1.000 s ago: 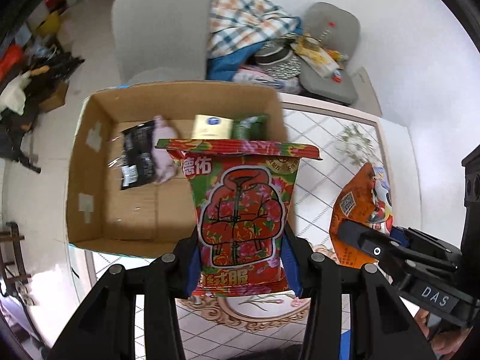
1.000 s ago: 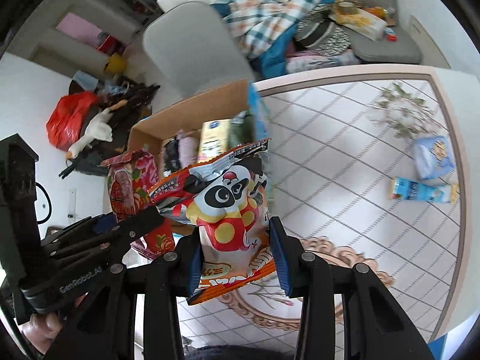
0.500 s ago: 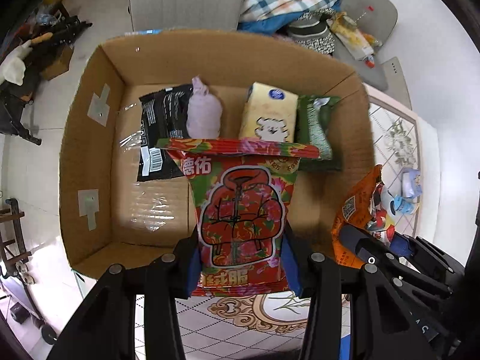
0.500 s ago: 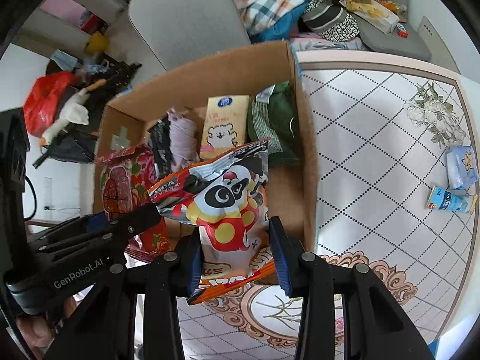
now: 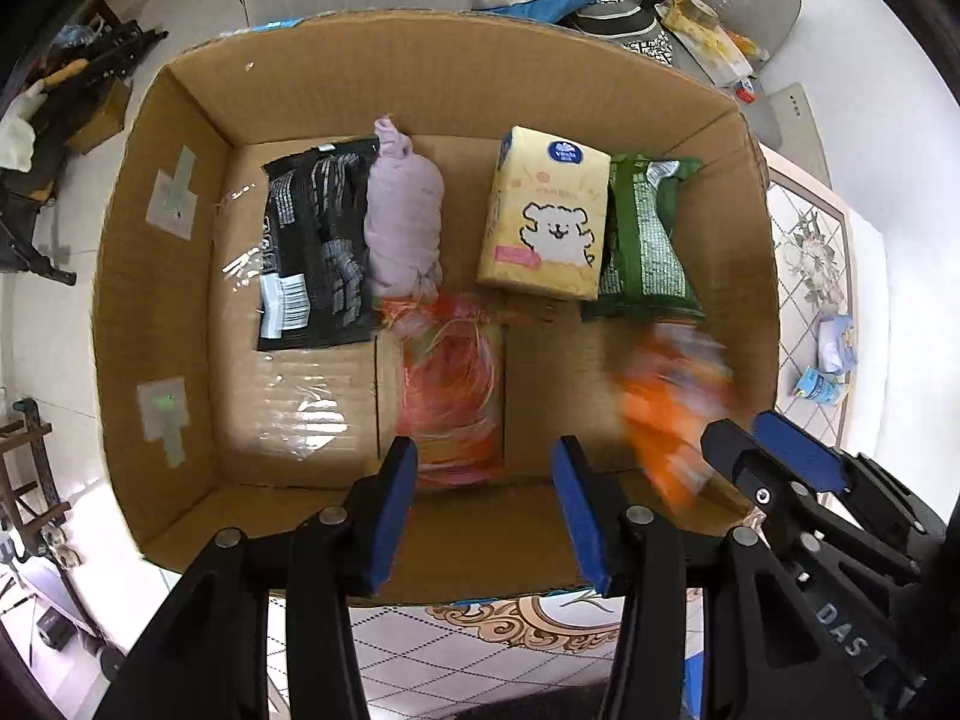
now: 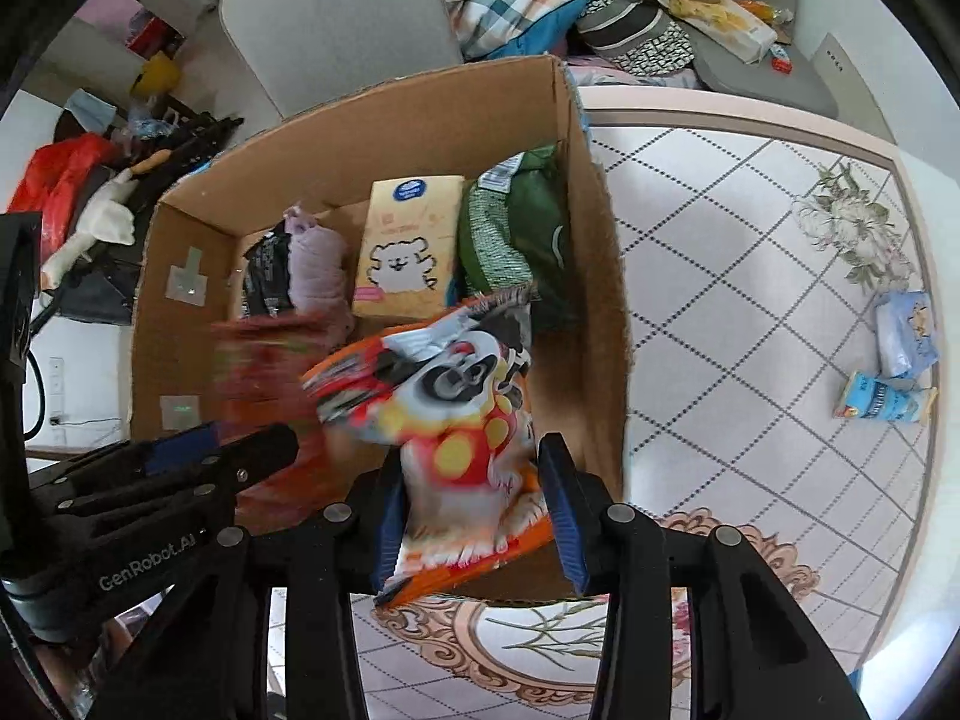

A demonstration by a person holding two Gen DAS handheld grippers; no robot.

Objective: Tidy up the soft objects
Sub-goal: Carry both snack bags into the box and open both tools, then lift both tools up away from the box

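Note:
The cardboard box point(image 5: 156, 276) holds a black packet point(image 5: 312, 252), a lilac cloth bundle point(image 5: 405, 222), a yellow tissue pack point(image 5: 546, 216) and a green packet point(image 5: 645, 240). My left gripper point(image 5: 483, 504) is open over the box's near wall. The red floral snack bag point(image 5: 450, 396) is blurred, falling inside the box below it. My right gripper point(image 6: 474, 516) is open; the orange panda snack bag point(image 6: 456, 420) is blurred and slipping out between its fingers over the box point(image 6: 594, 276). It also shows blurred in the left wrist view point(image 5: 672, 402).
Two small blue packets point(image 6: 894, 372) lie on the tiled table point(image 6: 750, 360) to the right of the box. Grey chairs point(image 6: 336, 18) with checked cloth and clutter stand behind the box. More clutter lies on the floor to the left.
Both grippers have opened over the box. The red floral bag has dropped from the left gripper into the box, and the panda bag is falling from the right one.

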